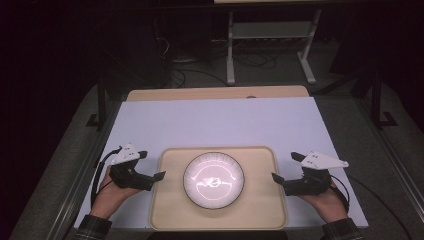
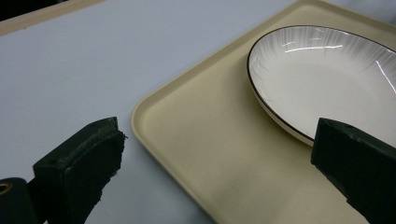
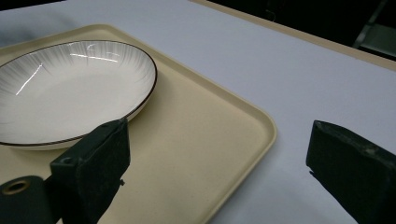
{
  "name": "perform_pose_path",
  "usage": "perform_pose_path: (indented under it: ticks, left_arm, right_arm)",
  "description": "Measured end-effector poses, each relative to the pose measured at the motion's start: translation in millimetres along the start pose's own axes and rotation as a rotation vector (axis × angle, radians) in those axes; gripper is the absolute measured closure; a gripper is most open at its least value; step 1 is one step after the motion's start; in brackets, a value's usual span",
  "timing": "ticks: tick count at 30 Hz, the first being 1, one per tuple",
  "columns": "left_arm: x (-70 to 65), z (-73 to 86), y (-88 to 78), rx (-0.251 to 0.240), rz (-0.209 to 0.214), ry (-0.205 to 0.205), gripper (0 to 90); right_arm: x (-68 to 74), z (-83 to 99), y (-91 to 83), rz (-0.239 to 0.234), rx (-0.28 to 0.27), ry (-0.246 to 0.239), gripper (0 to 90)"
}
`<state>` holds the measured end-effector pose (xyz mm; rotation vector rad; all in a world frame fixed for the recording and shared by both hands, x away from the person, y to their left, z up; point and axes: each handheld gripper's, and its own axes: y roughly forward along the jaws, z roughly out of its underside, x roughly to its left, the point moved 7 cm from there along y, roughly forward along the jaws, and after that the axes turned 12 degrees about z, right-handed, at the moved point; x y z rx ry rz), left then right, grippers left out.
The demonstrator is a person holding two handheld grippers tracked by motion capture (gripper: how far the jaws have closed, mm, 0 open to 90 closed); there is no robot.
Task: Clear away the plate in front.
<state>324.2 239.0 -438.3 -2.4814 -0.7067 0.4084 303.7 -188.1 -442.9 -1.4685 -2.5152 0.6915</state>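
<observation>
A beige tray point(image 1: 167, 200) lies on the white table near its front edge, and a white ribbed plate with a dark rim point(image 1: 213, 180) sits in its middle. My left gripper point(image 1: 151, 166) is open at the tray's left edge, one jaw over the table and one over the tray point(image 2: 196, 140), with the plate point(image 2: 327, 74) just beyond. My right gripper point(image 1: 285, 167) is open at the tray's right edge, its jaws straddling the tray rim point(image 3: 261, 121), close to the plate point(image 3: 70, 88). Nothing is between either pair of jaws.
The white table top point(image 1: 220, 120) stretches behind the tray, with a wooden strip point(image 1: 215, 93) along its far edge. Beyond it stand a metal frame point(image 1: 270, 45) and cables on the dark floor.
</observation>
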Motion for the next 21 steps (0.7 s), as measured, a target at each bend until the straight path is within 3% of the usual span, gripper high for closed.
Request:
perform_pose_path:
  ticks: [9, 16, 21]
  left_arm:
    - [7.5, 21.2, -9.4, 0.002, -0.031, -0.007, 1.2]
    - [11.3, 21.4, -12.0, -0.014, -0.044, -0.002, 1.2]
    - [17.0, 28.0, -10.5, 0.019, -0.058, -0.024, 1.3]
  right_arm:
    - [-3.8, 4.1, -0.8, 0.004, 0.010, 0.005, 5.5]
    - [-4.5, 6.1, 0.1, 0.001, 0.016, 0.003, 5.5]
    - [-9.7, 11.5, 3.9, 0.020, 0.037, -0.001, 5.5]
